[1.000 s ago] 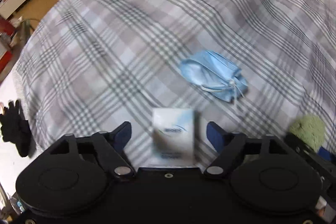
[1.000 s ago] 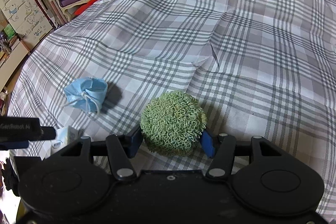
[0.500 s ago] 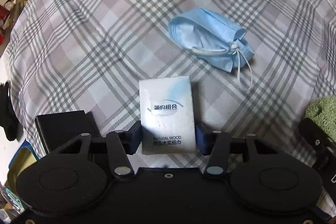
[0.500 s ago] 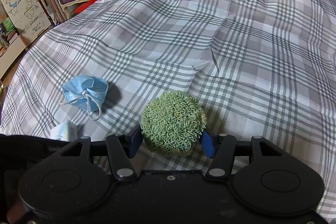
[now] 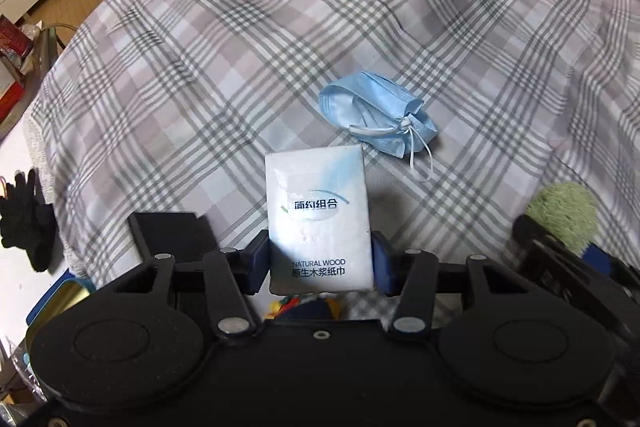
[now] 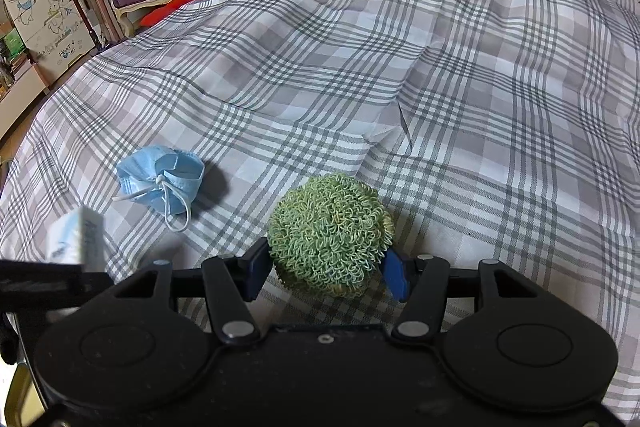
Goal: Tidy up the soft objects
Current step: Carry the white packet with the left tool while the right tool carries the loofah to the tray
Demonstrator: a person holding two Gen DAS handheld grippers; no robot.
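**Both tools loaded over the plaid bed**

My left tool (image 5: 320, 261) has its blue pads pressed against the two long sides of a white tissue pack (image 5: 319, 217), which stands up between them with its printed face toward my camera, raised above the plaid bed cover (image 5: 240, 47). Just beyond the pack's far right corner lies a crumpled blue face mask (image 5: 376, 117), resting on the cover with its white ear loops trailing toward me. At the right edge of this view I can see a bit of the green fuzzy ball (image 5: 564, 217).

My right tool (image 6: 326, 273) is clamped on that green looped ball (image 6: 328, 229), a pad on either side. From this camera the mask (image 6: 160, 179) sits on the cover to the left of the ball, apart from it, and the tissue pack (image 6: 74, 241) shows blurred at the lower left.

A black glove (image 5: 26, 223) lies at the left edge of the left wrist view, off the plaid cover on a white surface.
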